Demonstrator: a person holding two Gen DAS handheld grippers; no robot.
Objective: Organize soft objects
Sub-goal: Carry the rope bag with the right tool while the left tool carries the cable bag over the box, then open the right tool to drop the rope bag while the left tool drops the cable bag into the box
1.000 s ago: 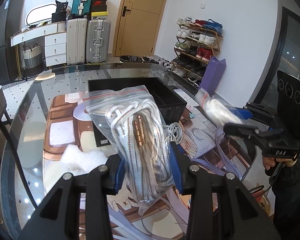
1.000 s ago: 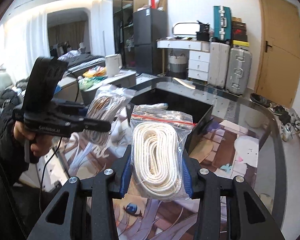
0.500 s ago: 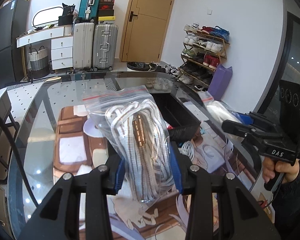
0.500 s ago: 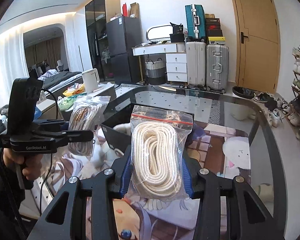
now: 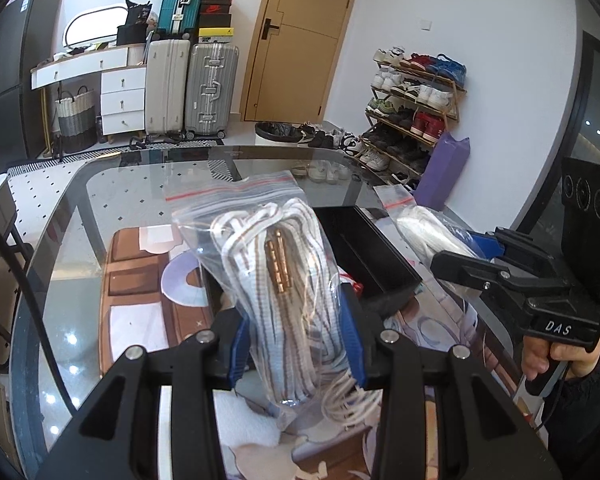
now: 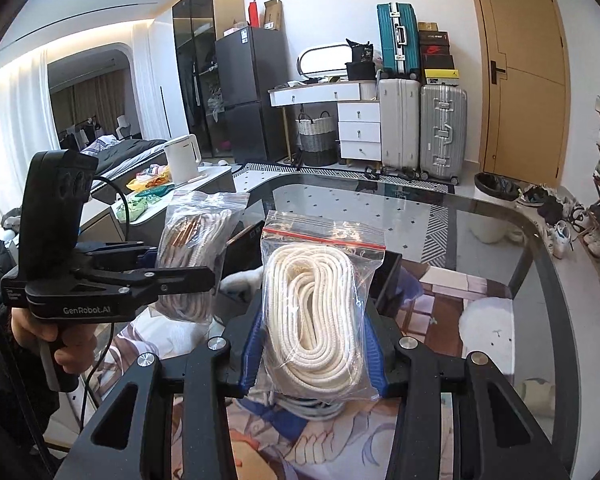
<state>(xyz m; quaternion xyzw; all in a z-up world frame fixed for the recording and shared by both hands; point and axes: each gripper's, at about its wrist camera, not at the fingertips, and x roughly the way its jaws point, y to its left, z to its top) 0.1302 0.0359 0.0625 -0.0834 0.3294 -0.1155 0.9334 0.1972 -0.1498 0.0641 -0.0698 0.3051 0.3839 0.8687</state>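
My left gripper [image 5: 296,336] is shut on a clear zip bag of white striped laces with copper tips [image 5: 276,280], held above the table. My right gripper [image 6: 312,348] is shut on a clear zip bag of coiled white rope [image 6: 316,312], also held in the air. The laces bag also shows in the right wrist view [image 6: 192,256], and the rope bag in the left wrist view [image 5: 428,232]. A black open box [image 5: 368,256] stands on the glass table just beyond both bags.
The glass table [image 5: 140,168] carries a printed mat [image 5: 140,280], a white fluffy piece [image 5: 244,420] and loose white cord [image 6: 312,408] under the grippers. Suitcases [image 5: 188,84], a shoe rack [image 5: 416,108] and a door stand beyond.
Both grippers have risen and tilted up with their bags held; the black box now sits lower and farther right in the left view.
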